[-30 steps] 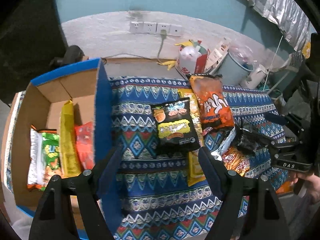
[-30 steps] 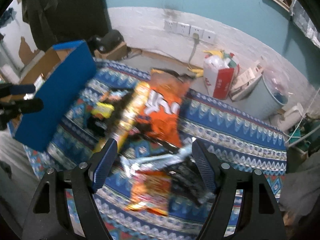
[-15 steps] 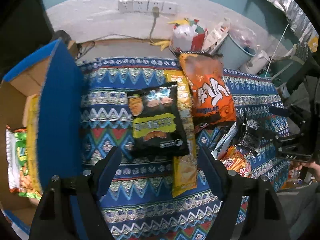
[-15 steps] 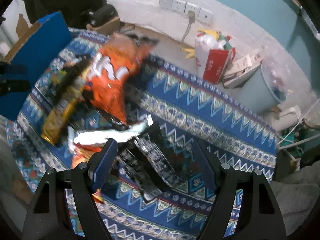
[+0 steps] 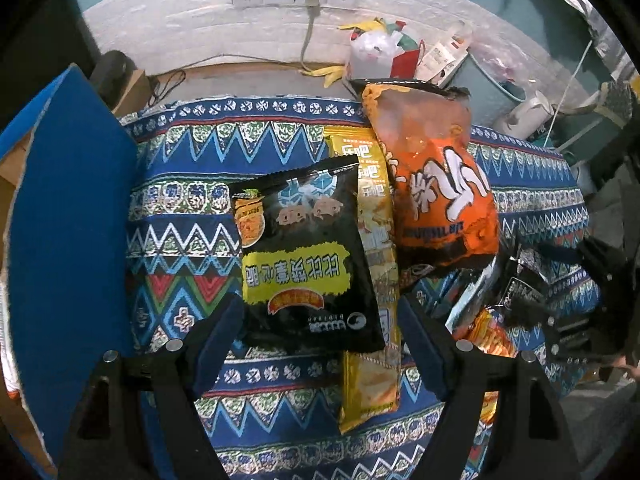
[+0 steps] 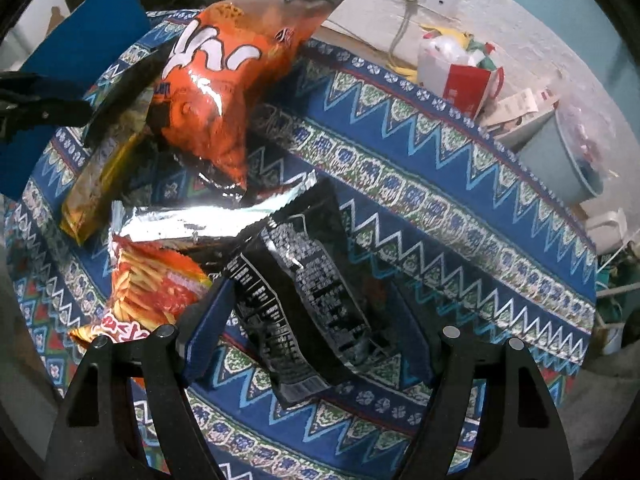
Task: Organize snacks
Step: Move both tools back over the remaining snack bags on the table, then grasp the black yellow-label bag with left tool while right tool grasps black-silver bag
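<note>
Left wrist view: the left gripper [image 5: 320,344] is open and holds nothing, and the black bag [image 5: 304,256] lies straight ahead, its near edge already between the two fingers. The long side of this bag runs away from the gripper, toward the far edge of the table [image 5: 184,216]. It rests partly on a yellow bag [image 5: 374,376], and an orange bag [image 5: 436,192] is just beside, toward the right. The blue box [image 5: 68,216] stands at the left edge of the table. Right wrist view: the right gripper [image 6: 308,328] is also open and empty. A black packet [image 6: 304,292] lies between its fingers, tilted, with its long side going diagonally from the near end up to the left. I judge that each gripper is nearest to its own black bag.
</note>
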Available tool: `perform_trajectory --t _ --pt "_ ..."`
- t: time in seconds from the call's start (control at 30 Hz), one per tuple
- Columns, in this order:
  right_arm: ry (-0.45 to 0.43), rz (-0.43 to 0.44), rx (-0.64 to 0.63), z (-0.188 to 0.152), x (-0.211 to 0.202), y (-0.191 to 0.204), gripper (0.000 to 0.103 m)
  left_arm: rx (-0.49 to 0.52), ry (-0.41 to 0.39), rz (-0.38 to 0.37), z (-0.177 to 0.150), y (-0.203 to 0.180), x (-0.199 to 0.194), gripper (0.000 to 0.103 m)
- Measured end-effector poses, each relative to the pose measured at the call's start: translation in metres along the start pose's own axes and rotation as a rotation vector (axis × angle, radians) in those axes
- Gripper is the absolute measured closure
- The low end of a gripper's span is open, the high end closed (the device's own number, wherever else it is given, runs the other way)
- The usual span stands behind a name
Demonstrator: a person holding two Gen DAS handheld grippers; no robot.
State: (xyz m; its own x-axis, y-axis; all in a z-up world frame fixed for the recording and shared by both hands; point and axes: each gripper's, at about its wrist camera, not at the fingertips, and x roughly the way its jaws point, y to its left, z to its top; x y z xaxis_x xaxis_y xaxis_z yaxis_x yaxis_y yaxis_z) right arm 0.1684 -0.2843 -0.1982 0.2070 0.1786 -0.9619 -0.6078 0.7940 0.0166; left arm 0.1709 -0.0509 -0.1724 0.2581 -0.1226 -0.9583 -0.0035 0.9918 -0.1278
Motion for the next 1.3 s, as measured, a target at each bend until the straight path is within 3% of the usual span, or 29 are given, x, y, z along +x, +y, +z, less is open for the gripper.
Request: perform_trajectory --t 0.23,0.37,0.6,0.67,0.8,1.07,1.3 --pt "0.033 -0.013 -0.033 -0.009 0.012 0.007 0.026 -0.049 0.010 -0.031 0.014 -0.001 0.016 0.022" --pt "0.069 -0.039 -0.025 -0.012 0.027 0.008 0.025 -0.047 0.005 -0.009 0.019 -0.001 0.023 0.017" --pt "0.028 -0.046 0.099 -0.007 0.028 -0.002 0.027 -0.071 0.025 -0.034 0.022 0.010 0.035 0.017" --pt "0.014 -0.052 0.122 -0.008 0.025 -0.005 0.037 -0.082 0.043 -0.061 0.021 0.015 0.040 0.024" --pt "0.005 -0.047 0.188 -0.009 0.020 -0.013 0.040 -0.103 0.048 -0.129 0.017 0.022 0.039 0.041" --pt "-0.047 -0.062 0.246 0.000 0.003 -0.016 0.040 -0.035 0.021 -0.097 0.004 0.013 0.019 0.041" --pt "-0.105 -0.077 0.255 0.008 -0.023 0.002 0.040 0.035 -0.056 -0.051 -0.006 0.001 -0.013 0.041"
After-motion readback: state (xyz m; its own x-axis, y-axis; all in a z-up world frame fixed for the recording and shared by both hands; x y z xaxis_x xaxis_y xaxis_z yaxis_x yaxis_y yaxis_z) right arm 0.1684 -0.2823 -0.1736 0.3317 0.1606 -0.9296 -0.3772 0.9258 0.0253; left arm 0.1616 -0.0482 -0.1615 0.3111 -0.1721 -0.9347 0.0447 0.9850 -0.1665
